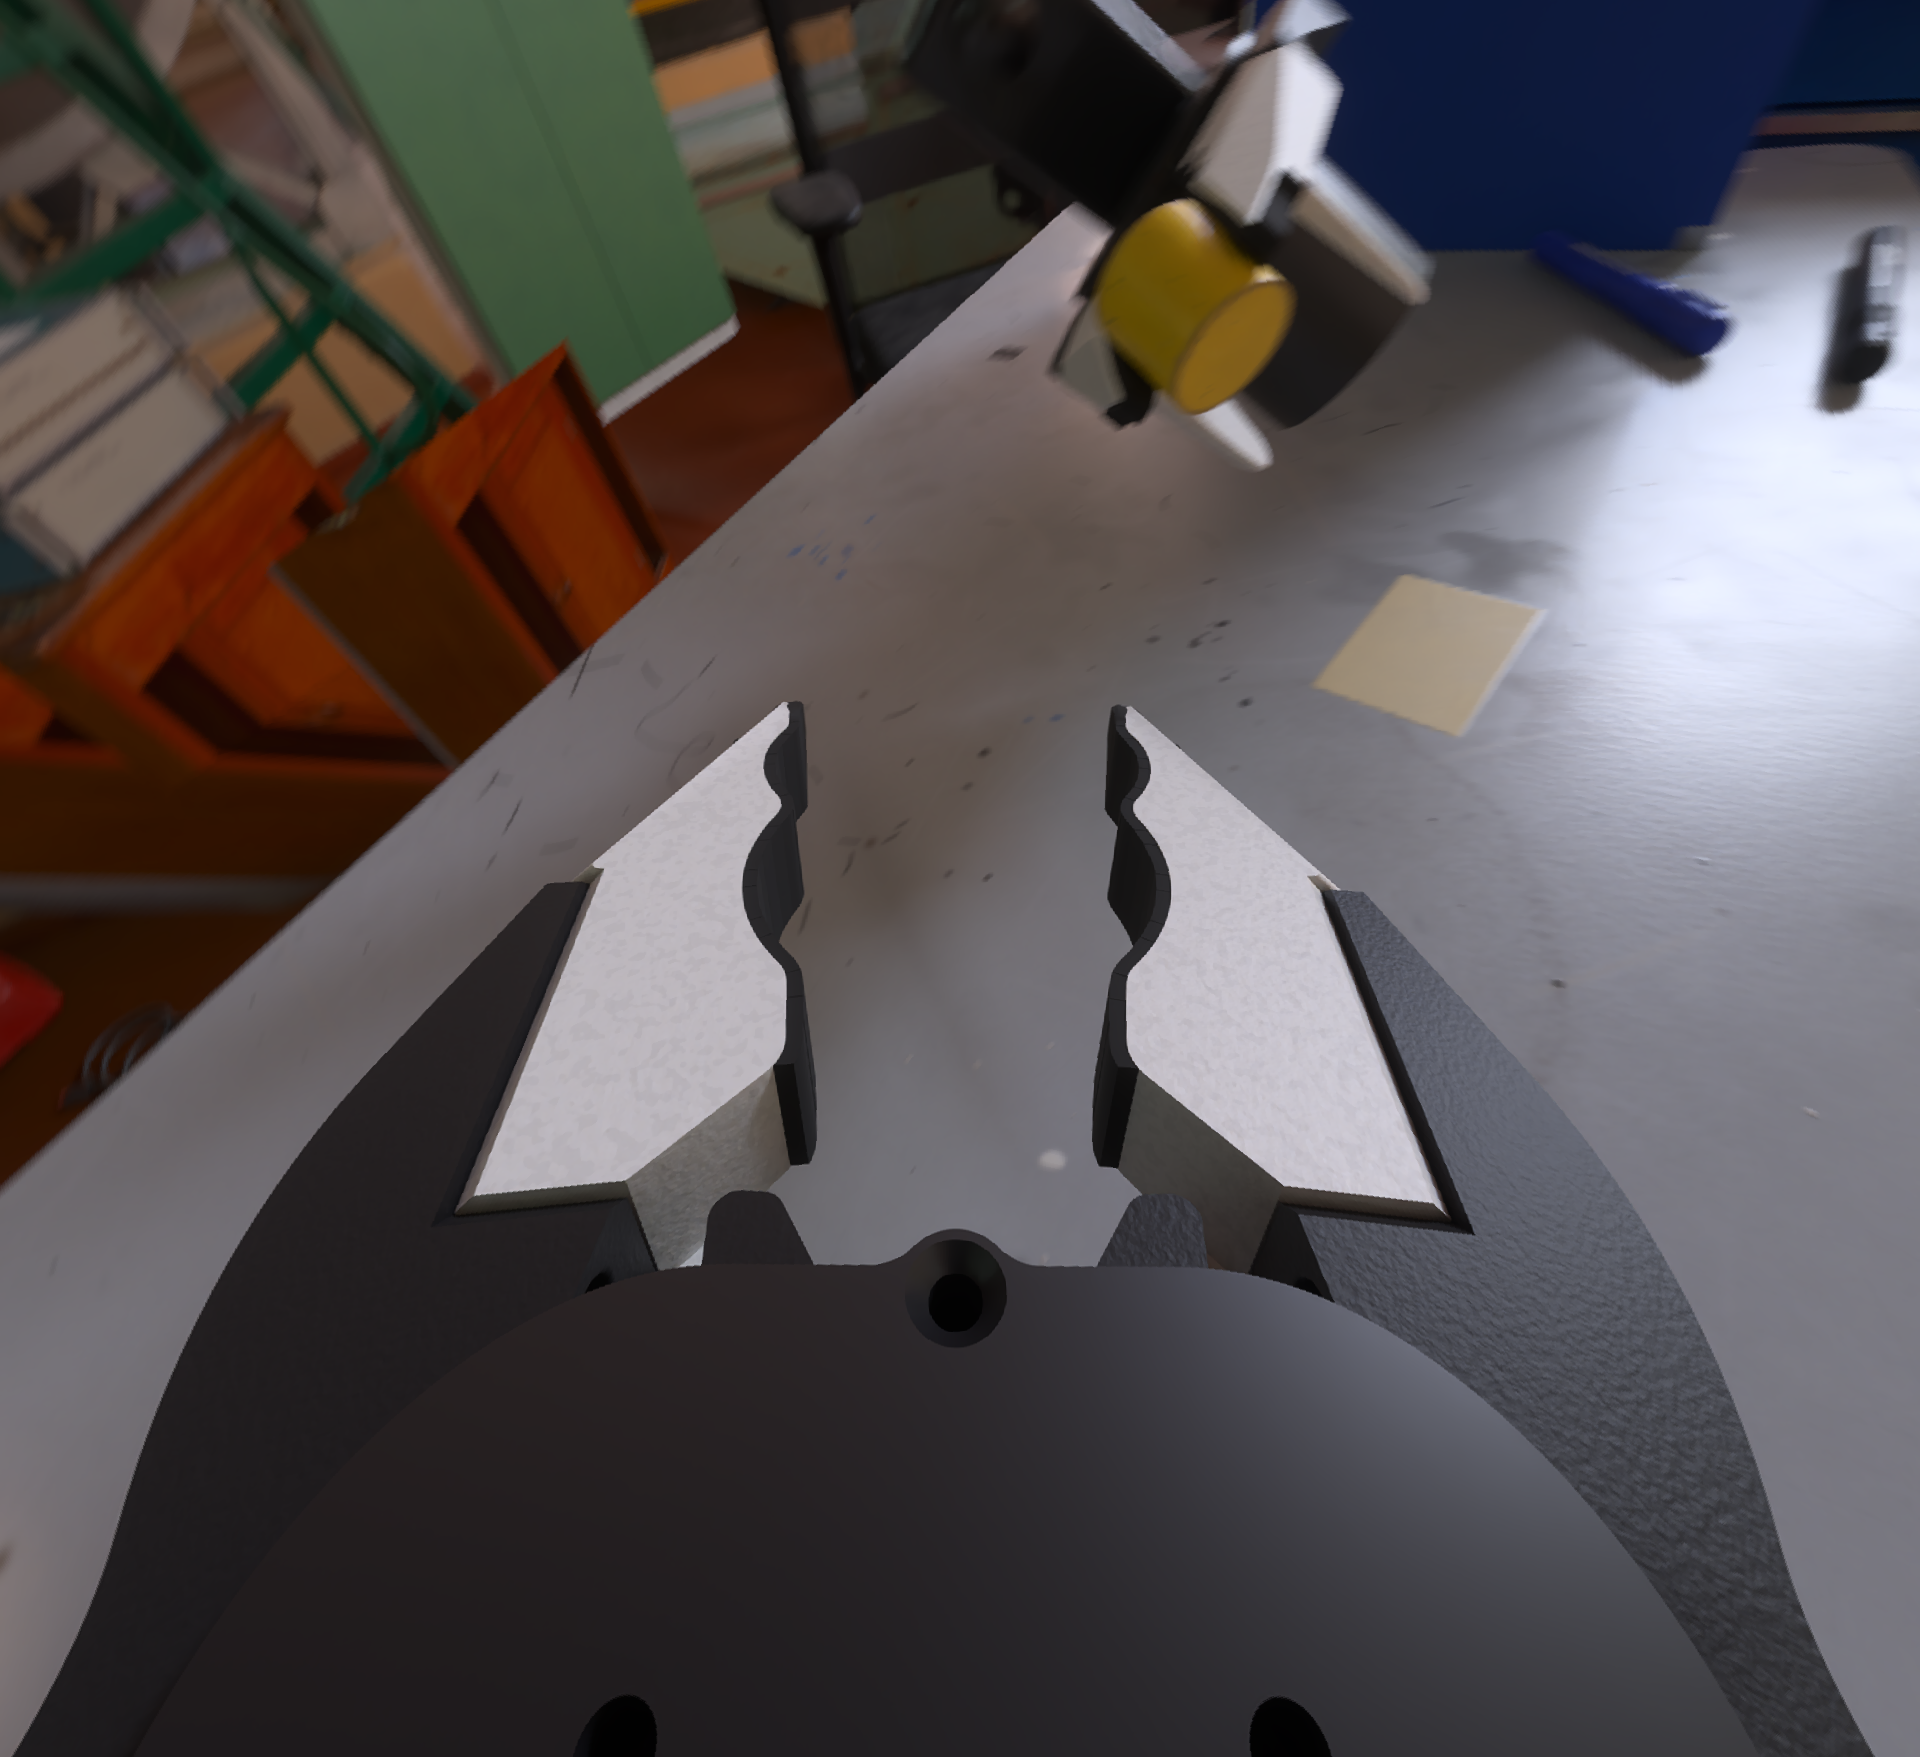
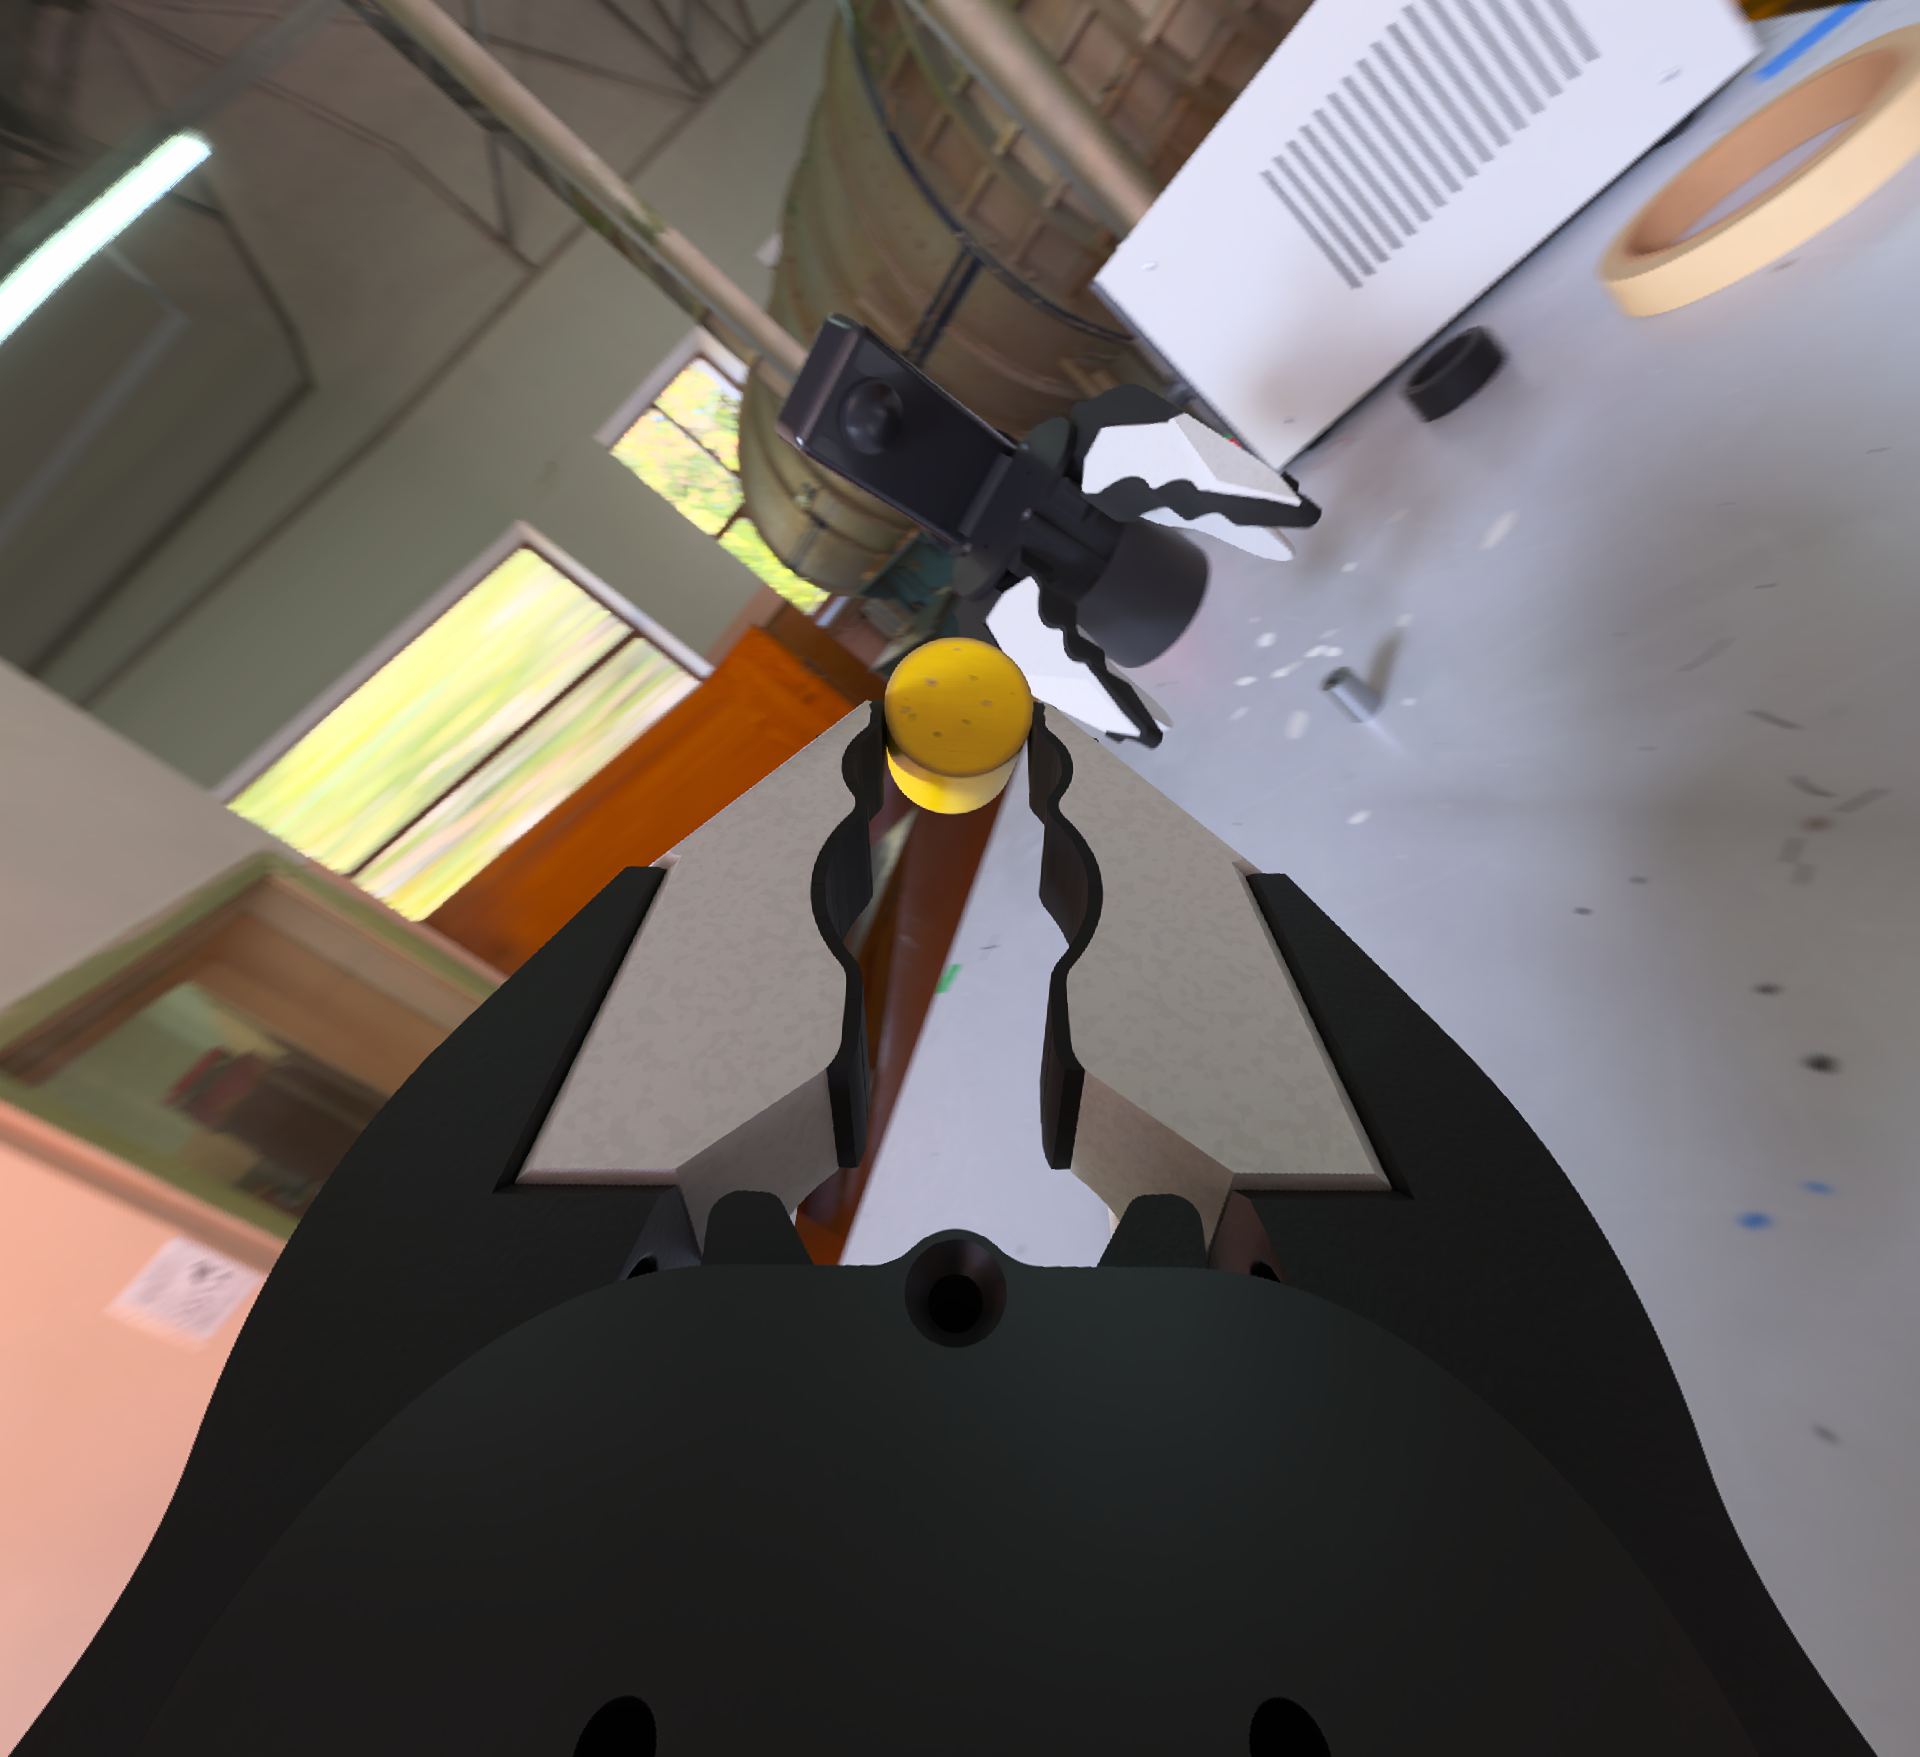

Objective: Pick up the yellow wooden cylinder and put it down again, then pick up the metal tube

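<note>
— Two grippers over the grey table (image 1: 1195, 876). What has the right gripper (image 2: 956, 751) got?

— It pinches the yellow cylinder (image 2: 958, 720) at its fingertips, lifted clear of the table near its edge.

— The left gripper (image 1: 956, 720)?

— Fingers spread, holding nothing, hanging low over the table.

— The metal tube (image 2: 1351, 695)?

— Lying on the table, just beyond the left gripper.

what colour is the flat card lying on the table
Pale cream card, seen best in the left wrist view.
</note>
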